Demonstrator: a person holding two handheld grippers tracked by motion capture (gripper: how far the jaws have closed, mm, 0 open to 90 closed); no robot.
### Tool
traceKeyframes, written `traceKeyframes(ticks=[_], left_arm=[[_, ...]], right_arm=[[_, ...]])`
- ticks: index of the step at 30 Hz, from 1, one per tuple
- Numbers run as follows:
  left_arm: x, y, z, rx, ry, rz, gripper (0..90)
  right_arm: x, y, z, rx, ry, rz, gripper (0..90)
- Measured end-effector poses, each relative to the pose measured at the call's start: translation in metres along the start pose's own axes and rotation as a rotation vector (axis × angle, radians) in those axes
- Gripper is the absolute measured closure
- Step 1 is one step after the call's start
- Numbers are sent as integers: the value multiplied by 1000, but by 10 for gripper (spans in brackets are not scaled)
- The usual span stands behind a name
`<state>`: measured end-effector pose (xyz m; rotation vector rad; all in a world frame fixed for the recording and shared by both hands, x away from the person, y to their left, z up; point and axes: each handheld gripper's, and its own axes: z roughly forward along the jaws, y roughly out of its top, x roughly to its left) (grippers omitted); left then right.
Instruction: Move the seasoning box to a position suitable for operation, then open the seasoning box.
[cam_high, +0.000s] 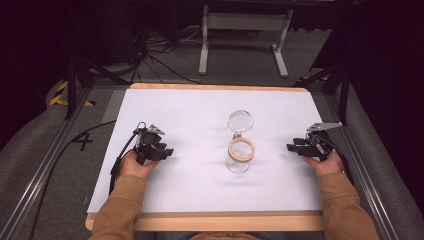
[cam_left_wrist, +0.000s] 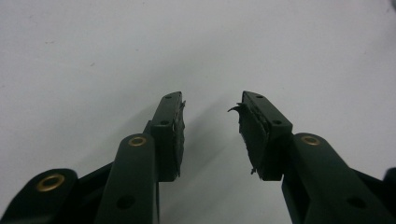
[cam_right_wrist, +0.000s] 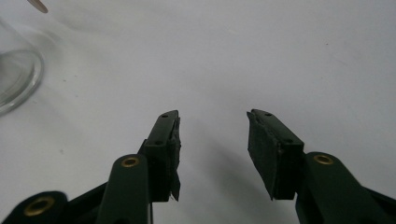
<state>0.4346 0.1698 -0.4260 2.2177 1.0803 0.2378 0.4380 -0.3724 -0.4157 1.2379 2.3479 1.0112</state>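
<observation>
From the high view, a white-topped table with a pale wooden edge carries one clear glass jar with a wooden ring at its mouth, standing upright near the middle. Its round glass lid is swung open behind it, apparently hinged to it. The jar sits between the two hands. The left gripper rests well to the jar's left, the right gripper to its right, and the right one looks somewhat nearer. Both point inward toward the jar.

In the left gripper view, that gripper has its two black jaws spread wide, holding nothing, over bare white tabletop.

In the right gripper view, that gripper is likewise wide and empty. The jar's glass base lies ahead and to the left.

Counted: one jar, one lid, two grippers.
</observation>
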Motion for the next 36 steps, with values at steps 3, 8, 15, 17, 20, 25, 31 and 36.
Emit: traceKeyframes(ticks=[3, 8, 15, 17, 20, 25, 31, 36], left_arm=[[-1, 0, -1, -14, -6, -7, 597], [0, 0, 0, -11, -5, -6, 596], [0, 1, 2, -18, -3, -4, 575], [1, 1, 3, -20, 4, 7, 569], [1, 1, 6, -18, 6, 7, 561], [2, 0, 7, -2, 7, 4, 554], [3, -1, 9, 0, 12, 1, 535], [3, 0, 8, -5, 17, 12, 535]], right_arm=[[2, 1, -1, 5, 0, -7, 534], [2, 1, -1, -6, 1, -13, 532], [5, 1, -1, 11, 0, -12, 517], [5, 1, -1, 16, 0, -14, 514], [5, 0, 0, 23, -1, -12, 510], [5, -2, 1, 17, -8, -28, 502], [4, -3, 2, 15, -14, -27, 467], [4, -3, 3, 9, -13, -26, 451]])
